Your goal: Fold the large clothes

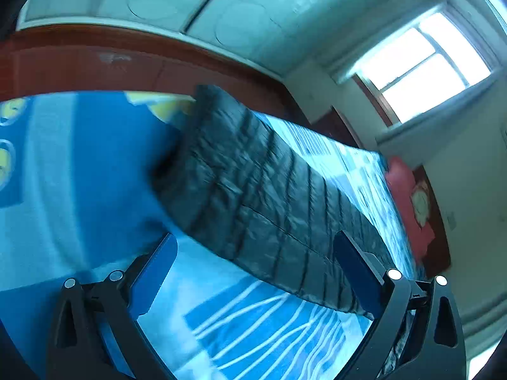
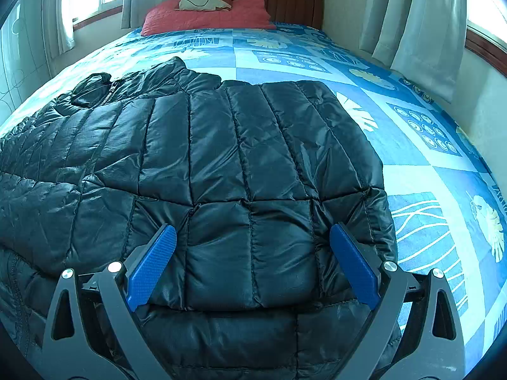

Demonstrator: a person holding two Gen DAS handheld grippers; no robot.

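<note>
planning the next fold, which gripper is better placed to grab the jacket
Right, probably. The right gripper hangs open directly over the black puffer jacket, jaws straddling its near edge. The left gripper is open mostly over bare bedspread.

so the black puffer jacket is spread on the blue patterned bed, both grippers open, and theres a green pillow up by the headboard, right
Not quite: the pillow by the headboard is red, not green, as the right wrist view shows. The rest holds: the black puffer jacket lies on the blue patterned bed, and the left gripper and right gripper both have their jaws apart.
</note>
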